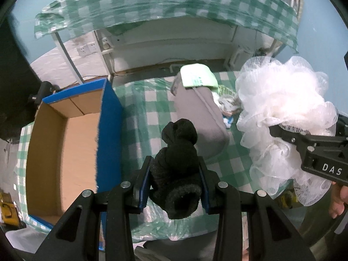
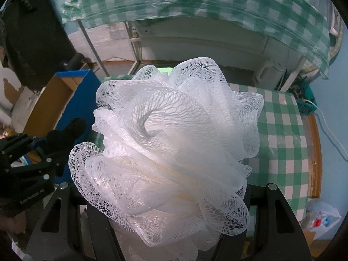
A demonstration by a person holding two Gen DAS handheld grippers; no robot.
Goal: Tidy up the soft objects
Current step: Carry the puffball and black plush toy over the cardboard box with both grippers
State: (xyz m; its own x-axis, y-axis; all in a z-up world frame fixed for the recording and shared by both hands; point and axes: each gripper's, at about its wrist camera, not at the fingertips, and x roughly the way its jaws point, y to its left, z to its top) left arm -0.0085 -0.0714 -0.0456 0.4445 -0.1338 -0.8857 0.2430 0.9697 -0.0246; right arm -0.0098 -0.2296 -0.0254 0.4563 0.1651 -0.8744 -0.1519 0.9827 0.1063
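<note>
My left gripper (image 1: 175, 169) is shut on a rolled black sock (image 1: 177, 150) and holds it above the checked table, just right of an open cardboard box with blue sides (image 1: 65, 143). My right gripper (image 2: 167, 198) is shut on a white mesh bath pouf (image 2: 171, 148), which fills its view and hides its fingertips. The pouf (image 1: 282, 117) and right gripper (image 1: 280, 130) show at the right of the left wrist view. The left gripper with the sock (image 2: 65, 134) shows at the left of the right wrist view, beside the box (image 2: 71, 100).
A grey folded cloth (image 1: 200, 117) lies on the green-checked tablecloth (image 1: 148, 113) with a pale green cloth (image 1: 199, 76) on its far end and small crumpled items (image 1: 228, 106) beside it. Another covered table (image 1: 152, 6) stands beyond. A plastic bag (image 2: 322, 217) lies on the floor, right.
</note>
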